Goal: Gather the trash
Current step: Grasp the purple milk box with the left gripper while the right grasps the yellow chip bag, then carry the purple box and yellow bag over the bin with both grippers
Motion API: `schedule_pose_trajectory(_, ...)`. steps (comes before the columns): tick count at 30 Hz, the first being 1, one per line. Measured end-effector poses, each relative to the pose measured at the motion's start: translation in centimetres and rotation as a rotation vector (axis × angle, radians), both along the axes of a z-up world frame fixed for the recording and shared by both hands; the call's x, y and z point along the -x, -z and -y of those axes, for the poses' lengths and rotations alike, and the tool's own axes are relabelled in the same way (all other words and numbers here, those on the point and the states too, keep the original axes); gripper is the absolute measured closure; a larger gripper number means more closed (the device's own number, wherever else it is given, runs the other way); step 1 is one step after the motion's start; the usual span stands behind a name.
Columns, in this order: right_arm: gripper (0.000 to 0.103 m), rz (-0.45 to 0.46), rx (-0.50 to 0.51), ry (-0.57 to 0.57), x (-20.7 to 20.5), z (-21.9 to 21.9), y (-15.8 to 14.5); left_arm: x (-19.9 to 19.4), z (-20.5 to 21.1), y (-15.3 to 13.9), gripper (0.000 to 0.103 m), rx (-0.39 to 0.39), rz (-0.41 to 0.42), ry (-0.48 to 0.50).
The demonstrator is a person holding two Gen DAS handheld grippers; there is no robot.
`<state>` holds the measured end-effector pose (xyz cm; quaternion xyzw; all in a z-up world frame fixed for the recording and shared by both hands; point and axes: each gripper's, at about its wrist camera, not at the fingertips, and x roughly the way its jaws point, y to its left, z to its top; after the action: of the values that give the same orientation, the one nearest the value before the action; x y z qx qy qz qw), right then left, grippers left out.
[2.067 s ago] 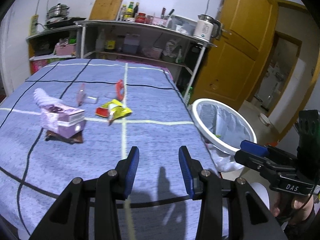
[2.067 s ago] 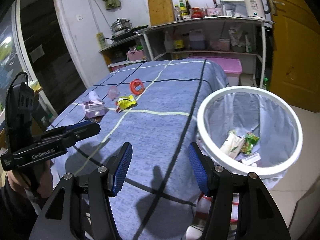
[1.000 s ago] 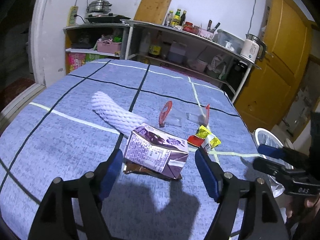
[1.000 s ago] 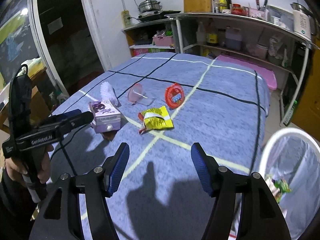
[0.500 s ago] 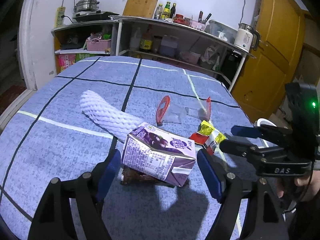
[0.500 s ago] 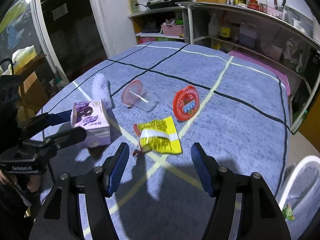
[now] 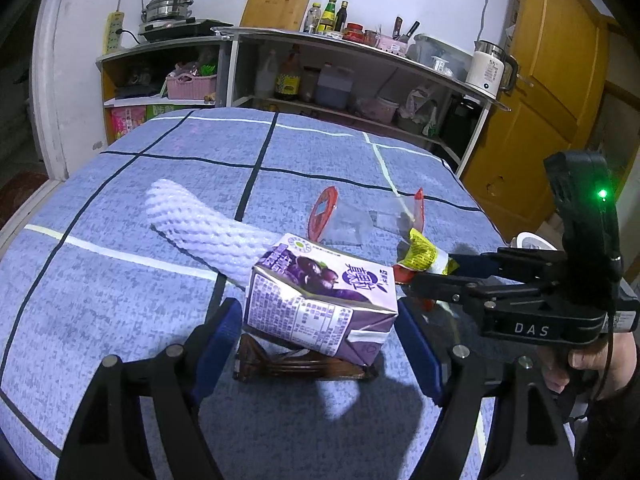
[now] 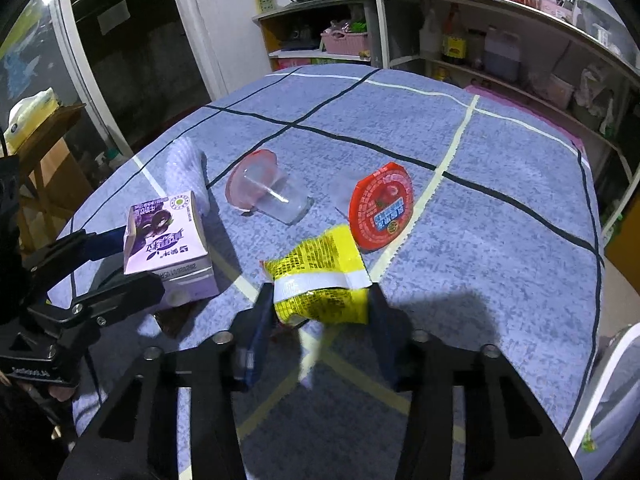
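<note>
While straddling the purple carton [image 7: 320, 304], left gripper [image 7: 320, 344] open; right gripper [image 8: 320, 320] open around yellow wrapper [image 8: 320, 276], at carton's three o'clock.

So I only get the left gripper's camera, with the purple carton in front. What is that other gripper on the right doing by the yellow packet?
Observer: The right gripper has the yellow wrapper between its fingers; whether it is pinched, I cannot tell.
Visitor: And the red disc behind?
Observer: That red lid has a printed face with a blue label.
Visitor: The clear thing beside it?
Observer: A clear cup lying on its side, with a red rim.
</note>
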<state>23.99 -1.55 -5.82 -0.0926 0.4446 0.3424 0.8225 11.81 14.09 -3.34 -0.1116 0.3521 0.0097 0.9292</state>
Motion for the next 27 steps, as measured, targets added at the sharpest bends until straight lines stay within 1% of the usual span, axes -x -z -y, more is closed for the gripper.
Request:
schedule_pose_trajectory(2, 0.063, 0.000, -0.003, 0.002, 0.2, 0.1, 0.0, 0.0, 0.1, 0.0, 0.024, -0.003, 0.001, -0.003)
schedule_pose_trajectory(4, 0.064, 0.000, -0.007, 0.005, 0.3, 0.3, -0.1, 0.1, 0.3, -0.1, 0.024, -0.008, 0.004, -0.006)
schedule_pose_trajectory(9, 0.065, 0.005, -0.021, 0.016, 1.2, 1.2, -0.5, 0.4, 1.0, -0.4, 0.024, -0.023, 0.014, -0.018)
schedule_pose_trajectory(18, 0.065, 0.017, -0.051, 0.072, 2.8, 3.8, -1.8, 1.7, 2.1, -1.8, 0.025, -0.032, 0.040, -0.030)
schedule_pose_trajectory(27, 0.065, 0.040, -0.079, 0.116, 5.8, 7.0, -3.5, 3.1, 4.5, -3.4, 0.025, -0.036, 0.069, -0.010)
